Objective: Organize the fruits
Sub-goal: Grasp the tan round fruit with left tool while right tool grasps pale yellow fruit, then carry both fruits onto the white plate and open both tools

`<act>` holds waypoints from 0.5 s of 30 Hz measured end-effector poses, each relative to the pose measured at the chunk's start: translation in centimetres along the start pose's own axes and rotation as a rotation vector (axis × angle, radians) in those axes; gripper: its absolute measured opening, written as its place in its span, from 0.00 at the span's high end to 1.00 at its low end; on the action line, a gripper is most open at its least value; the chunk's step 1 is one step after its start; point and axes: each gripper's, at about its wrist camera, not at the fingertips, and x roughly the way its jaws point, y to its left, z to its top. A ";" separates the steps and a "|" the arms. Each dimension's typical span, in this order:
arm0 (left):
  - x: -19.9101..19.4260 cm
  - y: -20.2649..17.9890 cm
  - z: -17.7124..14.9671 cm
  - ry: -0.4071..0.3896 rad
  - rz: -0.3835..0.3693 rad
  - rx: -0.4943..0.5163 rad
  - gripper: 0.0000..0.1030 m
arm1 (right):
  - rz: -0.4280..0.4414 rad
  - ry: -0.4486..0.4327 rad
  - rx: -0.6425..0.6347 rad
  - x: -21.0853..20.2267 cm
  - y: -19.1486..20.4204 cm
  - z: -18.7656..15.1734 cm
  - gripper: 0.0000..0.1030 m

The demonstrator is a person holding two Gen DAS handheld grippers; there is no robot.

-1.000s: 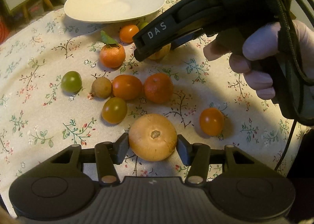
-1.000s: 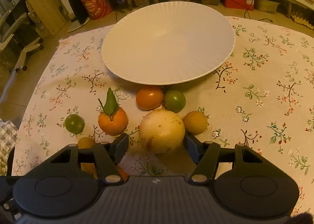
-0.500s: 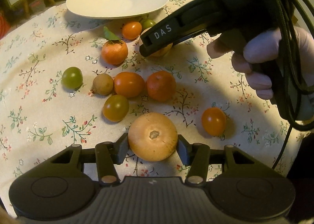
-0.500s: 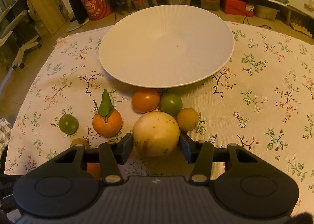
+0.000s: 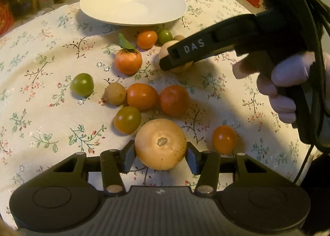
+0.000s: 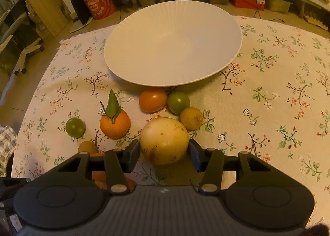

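Fingers of right gripper (image 6: 164, 154) just closed onto pale round fruit (image 6: 164, 140).

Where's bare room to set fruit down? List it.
The white plate is bare. Cloth right of the plate and the small brown fruit is free. Crowded: between the plate's near rim and both grippers, around the leafy tangerine.

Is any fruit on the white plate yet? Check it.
No, the white plate holds nothing; every fruit lies on the floral tablecloth.
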 end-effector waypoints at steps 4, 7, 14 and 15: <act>-0.2 0.0 0.3 -0.010 -0.005 -0.011 0.63 | 0.004 0.002 0.020 -0.4 -0.4 0.0 0.55; -0.5 0.2 0.8 -0.019 -0.010 -0.022 0.63 | 0.016 0.000 0.030 -0.8 -0.6 0.0 0.55; -1.1 -0.2 2.0 -0.065 -0.019 -0.055 0.63 | 0.036 -0.022 0.045 -2.0 -1.1 0.2 0.55; -1.3 -0.2 2.2 -0.073 -0.017 -0.058 0.63 | 0.037 -0.026 0.048 -2.1 -1.2 0.2 0.55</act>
